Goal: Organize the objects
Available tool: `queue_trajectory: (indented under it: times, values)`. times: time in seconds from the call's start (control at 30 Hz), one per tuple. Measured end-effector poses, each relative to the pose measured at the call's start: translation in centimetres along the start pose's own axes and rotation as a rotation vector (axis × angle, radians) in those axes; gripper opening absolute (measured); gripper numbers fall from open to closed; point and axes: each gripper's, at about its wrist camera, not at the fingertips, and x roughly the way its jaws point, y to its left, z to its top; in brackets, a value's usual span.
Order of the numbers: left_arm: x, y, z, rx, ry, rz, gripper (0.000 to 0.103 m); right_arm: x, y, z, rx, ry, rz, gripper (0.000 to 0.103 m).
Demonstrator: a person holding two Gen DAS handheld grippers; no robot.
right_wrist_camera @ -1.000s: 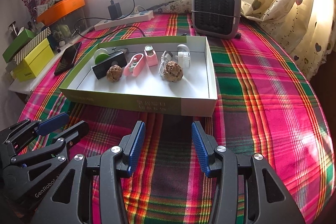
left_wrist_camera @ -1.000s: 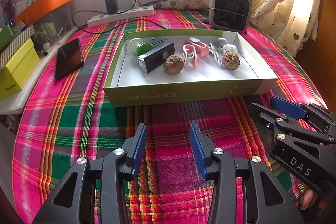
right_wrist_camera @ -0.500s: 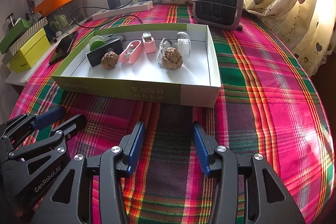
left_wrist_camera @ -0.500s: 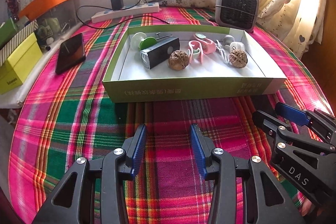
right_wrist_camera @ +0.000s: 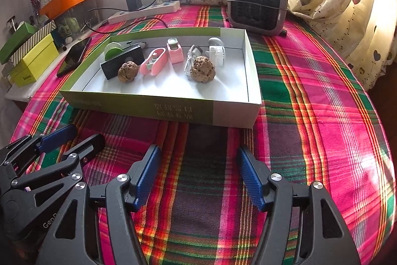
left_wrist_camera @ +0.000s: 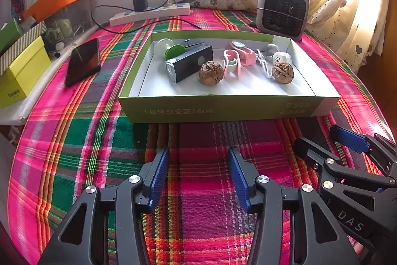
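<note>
Left wrist view: your left gripper (left_wrist_camera: 198, 174) and right gripper (right_wrist_camera: 196, 176) gape wide, empty, low in frame; walnuts (left_wrist_camera: 210, 69) sit mid-frame in box (left_wrist_camera: 223, 108), and may roll if you nudge them.

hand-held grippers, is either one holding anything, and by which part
Nothing is held. The left hand-held gripper and right hand-held gripper are both open over the plaid cloth.

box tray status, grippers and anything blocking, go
Left gripper and right gripper open, empty, short of the box. Two walnuts and small items inside. Nothing blocking.
</note>
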Motion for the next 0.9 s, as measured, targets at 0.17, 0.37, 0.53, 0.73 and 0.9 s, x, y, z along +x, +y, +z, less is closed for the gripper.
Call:
queue_trajectory:
  times: [0.17,0.37,0.53,0.73,0.9]
  values:
    - [-0.02,0.03,0.02,0.000,0.000,0.000,0.047,0.01,-0.27,0.04,0.006,0.000,-0.007,0.064]
    - [-0.03,0.00,0.01,-0.001,0.000,-0.001,0.047,0.05,-0.07,0.01,-0.002,0.003,-0.016,0.065]
    - [-0.04,0.00,0.01,-0.002,0.000,-0.002,0.047,0.08,0.00,0.00,-0.004,0.005,-0.022,0.065]
    - [-0.06,0.00,0.02,-0.002,0.000,-0.002,0.048,0.10,0.02,0.00,-0.006,0.005,-0.023,0.066]
    - [-0.06,0.00,0.03,-0.002,0.000,-0.002,0.048,0.10,0.08,0.01,-0.006,0.006,-0.023,0.067]
